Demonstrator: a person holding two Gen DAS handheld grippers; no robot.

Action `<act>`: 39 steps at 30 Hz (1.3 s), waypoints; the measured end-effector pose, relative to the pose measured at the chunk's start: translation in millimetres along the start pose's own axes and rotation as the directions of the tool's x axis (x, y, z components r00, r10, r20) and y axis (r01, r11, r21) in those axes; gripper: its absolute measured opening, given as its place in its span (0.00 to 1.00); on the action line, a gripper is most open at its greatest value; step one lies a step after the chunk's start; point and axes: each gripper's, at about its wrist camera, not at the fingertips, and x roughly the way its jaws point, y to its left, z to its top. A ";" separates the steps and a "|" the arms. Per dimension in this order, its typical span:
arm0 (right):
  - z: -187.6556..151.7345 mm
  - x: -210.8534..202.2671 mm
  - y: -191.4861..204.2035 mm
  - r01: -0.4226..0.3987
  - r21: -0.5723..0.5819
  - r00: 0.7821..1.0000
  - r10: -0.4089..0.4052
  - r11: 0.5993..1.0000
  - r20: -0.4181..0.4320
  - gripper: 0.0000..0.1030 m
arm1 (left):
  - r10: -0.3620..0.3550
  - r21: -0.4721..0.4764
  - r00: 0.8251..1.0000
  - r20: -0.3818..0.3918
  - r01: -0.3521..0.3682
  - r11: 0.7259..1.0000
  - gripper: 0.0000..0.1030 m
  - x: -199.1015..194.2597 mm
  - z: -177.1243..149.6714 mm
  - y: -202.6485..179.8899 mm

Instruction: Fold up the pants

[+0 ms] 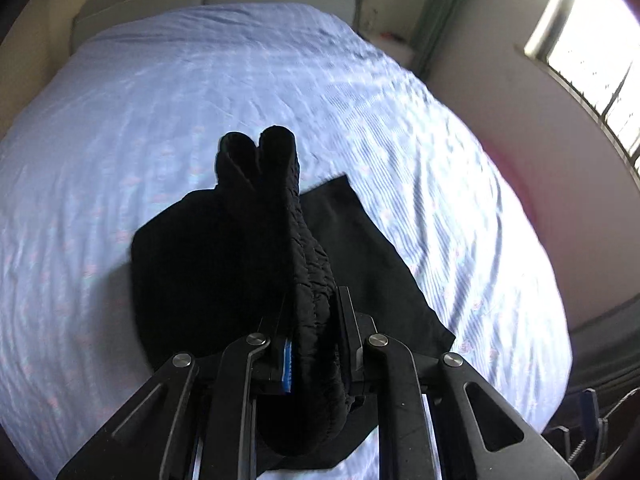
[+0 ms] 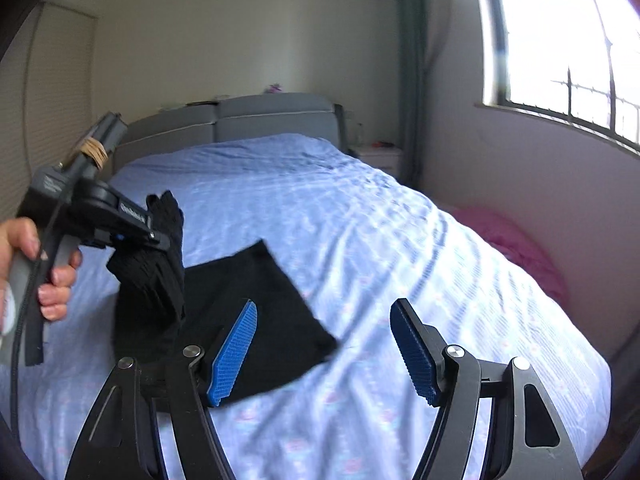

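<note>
The left gripper (image 1: 310, 344) is clamped on a thick bunch of the black pants (image 1: 248, 264), up near the stretchy, crinkly waistband, and lifts that bunch off the bed (image 1: 120, 120). The right gripper (image 2: 324, 344) hangs just over the flat part of the pants with its blue bumpy pads (image 2: 236, 352) wide apart, holding nothing.

I think the step is laying the lifted end over the flat end. To do it well, the left side should keep a firm squeeze and carry the bunch across slowly, so the soft cloth does not sag or twist. The empty one could press the flat part down (it looks floppy and would slide easily).

The pants lie in the middle of the bed, on a pale blue sheet with small wrinkles. Beyond is a padded grey headboard (image 2: 240, 116), and a bright window (image 2: 560, 40).
</note>
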 end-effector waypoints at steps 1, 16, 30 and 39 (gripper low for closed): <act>-1.5 5.7 -8.1 0.006 0.007 1.000 -0.006 1.000 -0.008 0.68 | 0.005 0.007 1.000 -0.012 -0.004 1.000 0.17 9.1 1.2 -7.4; -28.6 44.6 -36.7 -0.055 0.075 0.996 0.060 0.996 -0.066 0.67 | -0.087 0.142 0.995 0.049 0.079 0.987 0.67 18.3 -3.1 -56.9; -27.7 133.5 21.7 -0.267 0.179 0.937 0.299 0.947 -0.181 0.67 | -0.024 0.177 0.991 0.135 -0.001 0.984 0.67 -12.3 -121.6 104.2; -40.1 205.2 48.9 -0.206 0.215 0.914 0.266 0.955 -0.306 0.68 | -0.051 0.109 0.991 0.120 0.038 0.993 0.68 0.0 -155.0 127.6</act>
